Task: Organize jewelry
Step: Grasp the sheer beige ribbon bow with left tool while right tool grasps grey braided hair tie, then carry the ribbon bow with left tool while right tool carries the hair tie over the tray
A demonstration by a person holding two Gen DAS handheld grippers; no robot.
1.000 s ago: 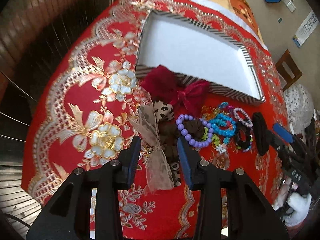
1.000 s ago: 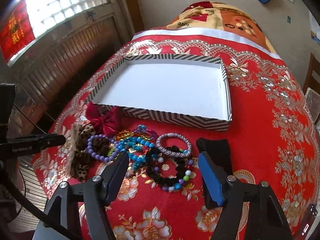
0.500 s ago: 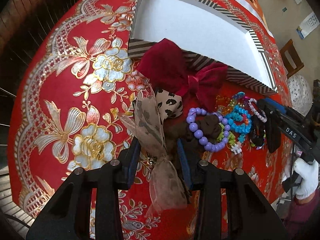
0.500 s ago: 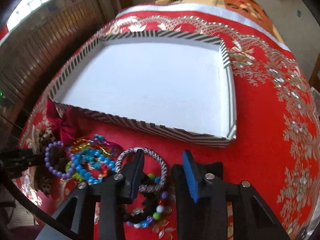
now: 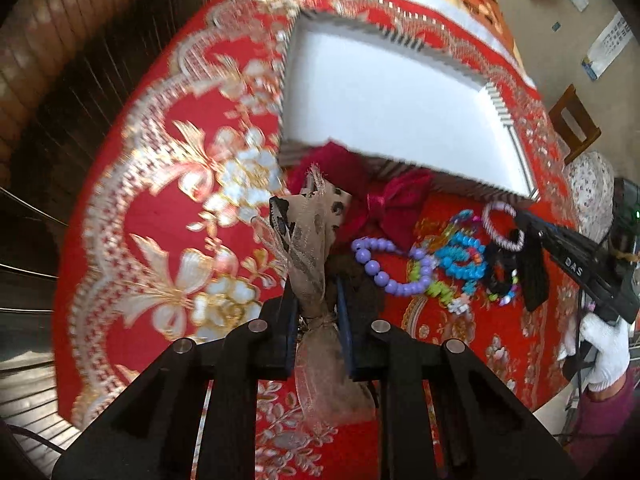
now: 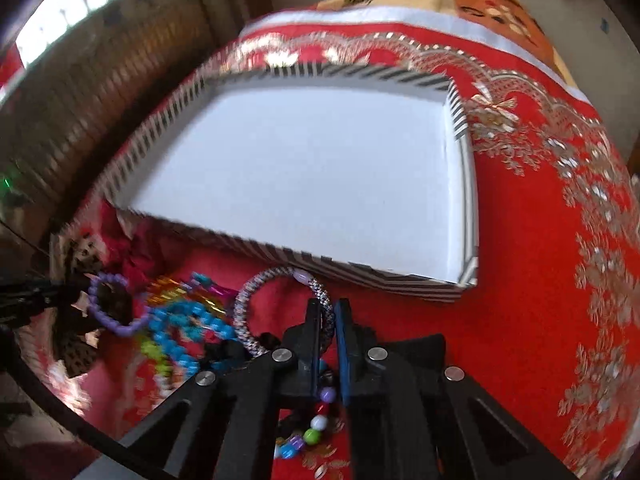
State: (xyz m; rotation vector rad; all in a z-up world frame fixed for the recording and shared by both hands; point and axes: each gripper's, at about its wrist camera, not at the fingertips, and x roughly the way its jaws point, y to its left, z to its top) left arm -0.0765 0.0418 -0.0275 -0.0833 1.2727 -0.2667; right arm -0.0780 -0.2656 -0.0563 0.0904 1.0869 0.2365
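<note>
The left gripper [image 5: 316, 308] is closing its fingers on a sheer beige leopard-print bow [image 5: 310, 240] at six o'clock of the striped box [image 5: 496, 100]. The right gripper [image 6: 327, 324] has clenched its fingers on a speckled black-and-white bracelet [image 6: 244, 308] on the red bench [image 6: 532, 240].

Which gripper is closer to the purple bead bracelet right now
Left. The left gripper sits just beside the purple bead bracelet, closing on a beige bow; the right gripper is farther off, past other bracelets.
</note>
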